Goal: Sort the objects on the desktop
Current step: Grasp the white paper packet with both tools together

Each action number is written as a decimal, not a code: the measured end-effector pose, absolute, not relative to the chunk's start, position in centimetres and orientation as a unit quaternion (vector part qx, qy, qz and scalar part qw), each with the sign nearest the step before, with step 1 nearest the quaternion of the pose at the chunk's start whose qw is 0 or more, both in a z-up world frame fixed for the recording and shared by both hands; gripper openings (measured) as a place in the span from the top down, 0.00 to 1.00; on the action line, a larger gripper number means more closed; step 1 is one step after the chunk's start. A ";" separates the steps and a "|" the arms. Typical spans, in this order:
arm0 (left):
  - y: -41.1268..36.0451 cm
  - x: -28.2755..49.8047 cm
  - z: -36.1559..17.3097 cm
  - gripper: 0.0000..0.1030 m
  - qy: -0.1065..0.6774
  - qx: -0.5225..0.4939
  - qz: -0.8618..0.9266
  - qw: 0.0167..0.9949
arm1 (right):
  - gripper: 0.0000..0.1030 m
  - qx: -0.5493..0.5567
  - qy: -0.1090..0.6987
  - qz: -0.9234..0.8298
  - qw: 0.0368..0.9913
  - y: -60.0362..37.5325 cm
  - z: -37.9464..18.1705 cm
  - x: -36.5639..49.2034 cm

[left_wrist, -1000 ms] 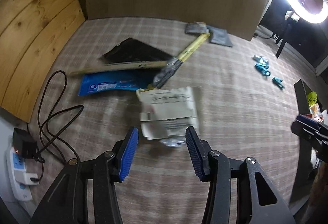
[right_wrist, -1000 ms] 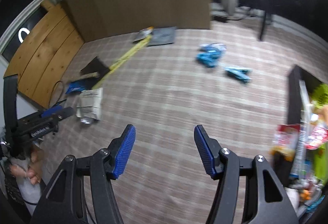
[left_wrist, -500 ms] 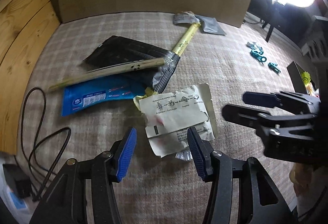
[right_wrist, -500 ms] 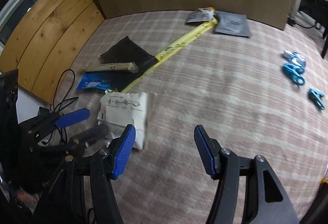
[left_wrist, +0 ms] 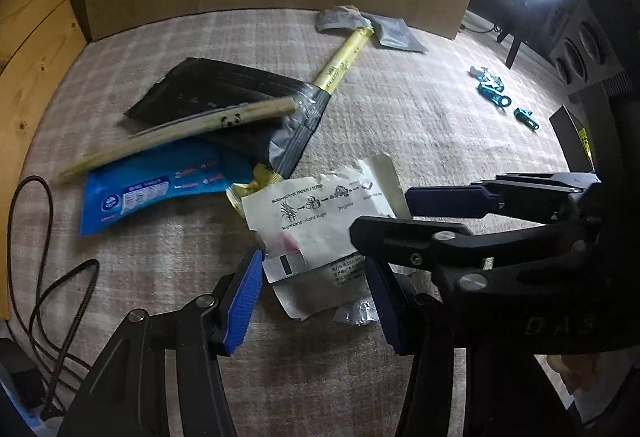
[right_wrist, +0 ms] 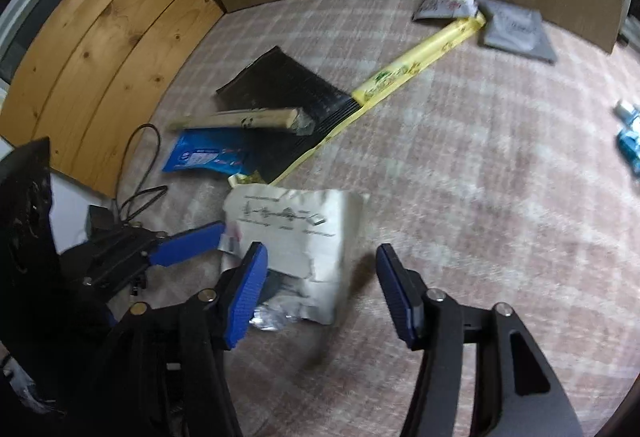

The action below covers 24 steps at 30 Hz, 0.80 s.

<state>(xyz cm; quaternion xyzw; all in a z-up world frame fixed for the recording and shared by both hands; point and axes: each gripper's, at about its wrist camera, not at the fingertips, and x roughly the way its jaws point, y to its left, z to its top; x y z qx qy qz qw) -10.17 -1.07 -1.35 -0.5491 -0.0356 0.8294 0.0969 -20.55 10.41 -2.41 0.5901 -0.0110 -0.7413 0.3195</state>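
**Two tools converge on one torn wrapper**

The white paper wrapper (left_wrist: 320, 221) lies flat on the checked worktop (left_wrist: 420, 125), near the blue packet (left_wrist: 152, 189); the left tool (left_wrist: 316, 297) straddles its lower edge, jaws apart, gripping nothing; the right tool (right_wrist: 320, 289), jaws just narrowed yet apart, hovers over the same sheet. Risk, as I judge it: both pinching one thin sheet could tear it, or the tools collide. Only the left view reads the wrapper's print; only the right shows the left tool's blue finger (right_wrist: 188, 241) beside the paper.
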 end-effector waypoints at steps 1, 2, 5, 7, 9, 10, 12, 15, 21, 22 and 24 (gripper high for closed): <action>-0.9 -10.2 -1.4 0.52 -0.035 -0.549 0.829 0.099 | 0.55 0.592 -0.012 -0.739 0.320 10.3 -2.6 -20.6; -0.8 -10.2 -1.5 0.52 -0.034 -0.548 0.830 0.100 | 0.58 0.594 -0.014 -0.738 0.321 10.2 -2.8 -20.6; -0.8 -10.5 -1.6 0.52 -0.042 -0.546 0.830 0.107 | 0.58 0.591 -0.009 -0.740 0.322 10.0 -2.8 -20.6; -0.7 -10.6 -1.7 0.51 -0.040 -0.545 0.831 0.107 | 0.58 0.590 -0.002 -0.739 0.325 9.9 -2.8 -20.7; -0.9 -10.7 -1.7 0.50 -0.044 -0.545 0.830 0.106 | 0.58 0.592 -0.009 -0.743 0.312 10.6 -2.7 -21.2; -1.1 -10.7 -1.7 0.50 -0.047 -0.545 0.830 0.107 | 0.58 0.592 -0.014 -0.746 0.306 11.0 -2.7 -21.5; -1.1 -10.7 -1.8 0.50 -0.045 -0.543 0.831 0.108 | 0.56 0.595 -0.018 -0.739 0.316 11.4 -2.8 -21.8; -0.7 -10.7 -1.8 0.52 -0.036 -0.541 0.833 0.109 | 0.54 0.593 -0.011 -0.733 0.333 10.8 -2.8 -21.7; 0.6 -10.4 -1.2 0.58 -0.039 -0.537 0.834 0.122 | 0.56 0.598 -0.030 -0.720 0.349 10.3 -2.7 -21.2; 0.8 -10.2 -0.9 0.58 -0.043 -0.536 0.834 0.125 | 0.58 0.601 -0.039 -0.717 0.352 10.4 -2.7 -21.2; 1.1 -10.0 -0.5 0.61 -0.047 -0.533 0.834 0.130 | 0.61 0.600 -0.052 -0.715 0.355 11.1 -2.4 -21.0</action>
